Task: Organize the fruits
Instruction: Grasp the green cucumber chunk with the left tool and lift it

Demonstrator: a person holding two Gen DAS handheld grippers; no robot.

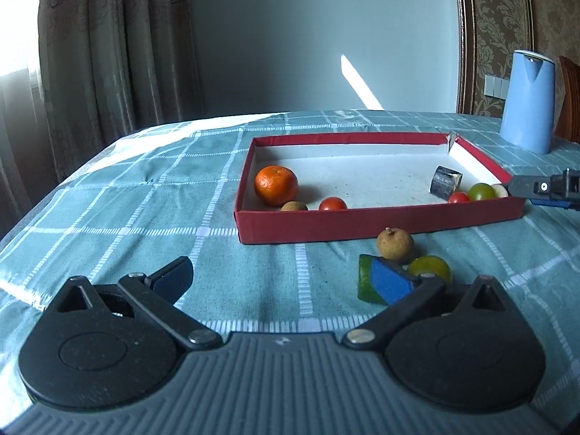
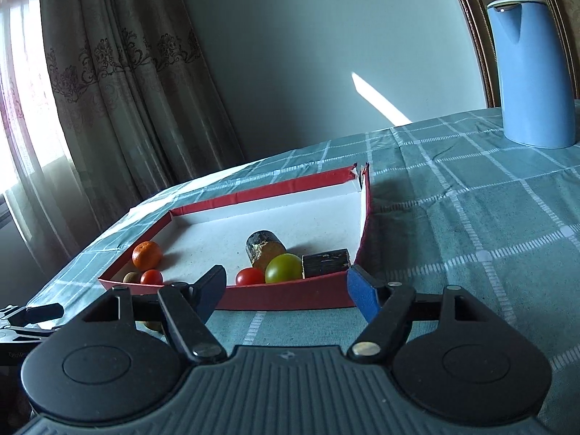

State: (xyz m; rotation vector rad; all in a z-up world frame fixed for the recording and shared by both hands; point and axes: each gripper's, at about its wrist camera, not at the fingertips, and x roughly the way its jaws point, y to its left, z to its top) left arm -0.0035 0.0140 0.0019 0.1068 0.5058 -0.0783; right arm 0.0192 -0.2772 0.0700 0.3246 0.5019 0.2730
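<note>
Fruits remain outside the red box (image 1: 362, 230): longan (image 1: 395, 244) at one o'clock of wide-open, empty left tool (image 1: 286, 279). Right tool (image 2: 286, 290) likewise. Close gently, centred.

A blue kettle (image 1: 527, 103) is standing on the checked teal tablecloth (image 1: 145, 195) covering the surface, at two o'clock. Patterned curtains (image 1: 108, 43) are hanging at ten o'clock, with a sunlight streak (image 1: 360, 81) crossing the pale wall (image 1: 290, 36).
</note>
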